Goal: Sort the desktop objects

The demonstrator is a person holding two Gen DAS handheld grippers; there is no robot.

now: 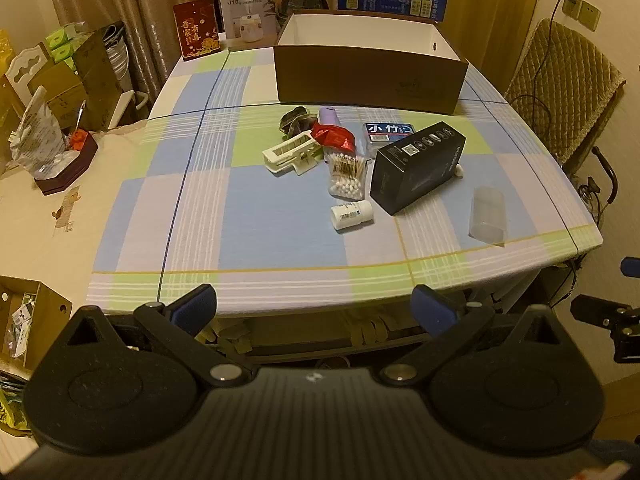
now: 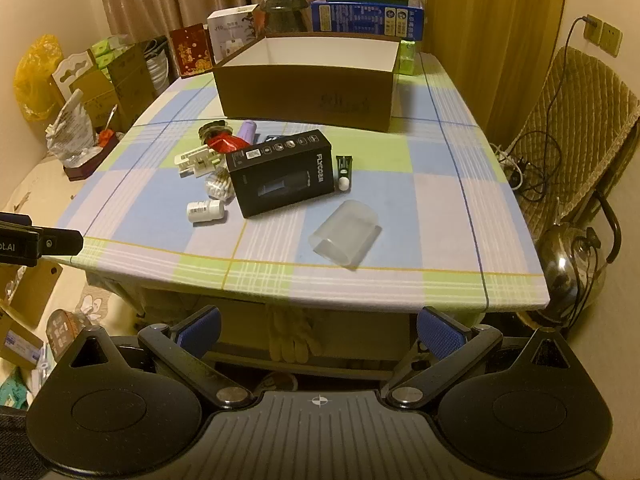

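Here we see the left gripper (image 1: 316, 308) spread as wide as it goes, its blue pads holding nothing and hanging off the near edge of the checked tablecloth (image 1: 248, 216). The right gripper (image 2: 318, 330) stands the same way, jaws fully apart, empty, short of the table's near edge.

The clutter sits mid-table, in front of the open cardboard box (image 1: 372, 80) at the far side. The black product box (image 1: 416, 166) lies flat, its long axis running from near left to far right. Just left of it, the bag of cotton swabs (image 1: 347, 178) lies with its length running near to far, swab heads toward us. The white pill bottle (image 1: 352, 216) lies on its side just nearer, its long axis left to right. A frosted translucent cap (image 1: 487, 216) rests apart on the near right, its open end toward us.
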